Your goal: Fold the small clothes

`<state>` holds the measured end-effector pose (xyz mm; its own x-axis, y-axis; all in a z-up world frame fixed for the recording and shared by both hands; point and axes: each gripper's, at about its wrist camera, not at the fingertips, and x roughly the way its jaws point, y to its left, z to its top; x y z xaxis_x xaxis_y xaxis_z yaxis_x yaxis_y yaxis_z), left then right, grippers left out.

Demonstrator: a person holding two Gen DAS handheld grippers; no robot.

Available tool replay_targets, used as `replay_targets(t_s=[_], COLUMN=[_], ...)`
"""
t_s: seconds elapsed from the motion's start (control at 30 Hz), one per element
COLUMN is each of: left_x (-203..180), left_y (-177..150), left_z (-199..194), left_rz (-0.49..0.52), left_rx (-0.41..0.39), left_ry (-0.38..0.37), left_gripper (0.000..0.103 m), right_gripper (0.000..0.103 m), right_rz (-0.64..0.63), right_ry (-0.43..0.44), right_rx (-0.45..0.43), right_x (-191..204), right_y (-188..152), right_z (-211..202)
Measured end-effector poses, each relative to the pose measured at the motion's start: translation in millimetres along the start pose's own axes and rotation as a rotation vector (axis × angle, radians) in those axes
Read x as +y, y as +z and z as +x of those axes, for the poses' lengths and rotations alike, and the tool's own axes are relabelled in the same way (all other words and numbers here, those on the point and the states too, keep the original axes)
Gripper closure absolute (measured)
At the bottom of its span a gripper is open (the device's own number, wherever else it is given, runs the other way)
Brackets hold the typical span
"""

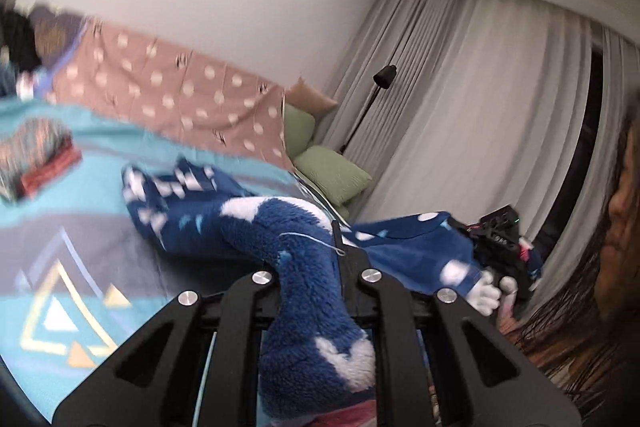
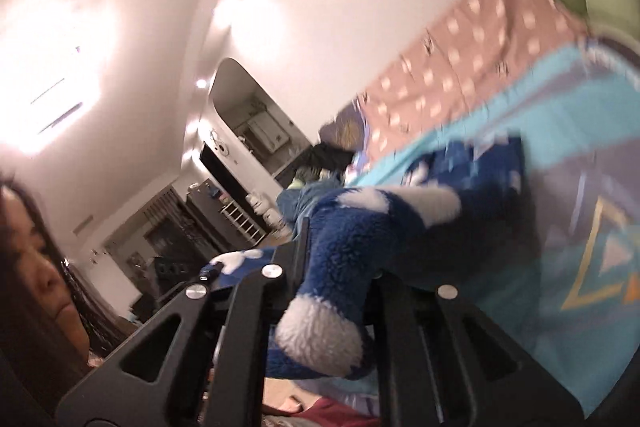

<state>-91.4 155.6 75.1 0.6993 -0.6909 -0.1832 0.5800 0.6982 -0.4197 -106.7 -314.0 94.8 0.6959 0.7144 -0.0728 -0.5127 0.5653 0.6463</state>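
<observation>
A small blue fleece garment with white spots (image 1: 224, 223) hangs between my two grippers above the teal patterned bedspread (image 1: 80, 287). My left gripper (image 1: 316, 267) is shut on one fuzzy edge of it. The right gripper shows in the left wrist view (image 1: 496, 247) at the right, holding the garment's other end. In the right wrist view my right gripper (image 2: 340, 259) is shut on the garment (image 2: 352, 239), whose far part (image 2: 472, 167) trails over the bedspread (image 2: 560, 267).
A pink dotted cloth (image 1: 180, 91) lies at the bed's far side by the wall. Green cushions (image 1: 332, 175) and curtains (image 1: 480, 87) stand to the right. A folded striped item (image 1: 36, 155) lies at the left. The person's face (image 1: 624, 219) is close.
</observation>
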Motion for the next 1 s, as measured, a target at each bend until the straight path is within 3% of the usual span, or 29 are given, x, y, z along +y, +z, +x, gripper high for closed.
replay_targets(t_s=[0.07,0.23,0.4,1.0], left_x=[2.9,33.5,50.2,89.4], left_y=[1.0,-1.8,6.6,49.6], left_z=[3.9,32.5,48.6,100.3], left_rz=[0.016,-0.072,-0.080,-0.087], left_rx=[0.004,0.018,0.033,0.002], left_ry=[0.040,0.100,0.144,0.167], left_gripper=[0.090,0.090,0.090,0.089], right_gripper=[0.093,0.092,0.092,0.089], right_rz=[0.008,0.093,0.045,-0.003], right_ry=[-0.045,-0.106,-0.139,-0.144], right_rx=[-0.001,-0.003,-0.023,-0.031], right_x=[-9.1,-38.6,-42.4,-73.1], right_y=[2.5,2.7,6.1,55.6], right_z=[2.5,27.1,48.2,113.6])
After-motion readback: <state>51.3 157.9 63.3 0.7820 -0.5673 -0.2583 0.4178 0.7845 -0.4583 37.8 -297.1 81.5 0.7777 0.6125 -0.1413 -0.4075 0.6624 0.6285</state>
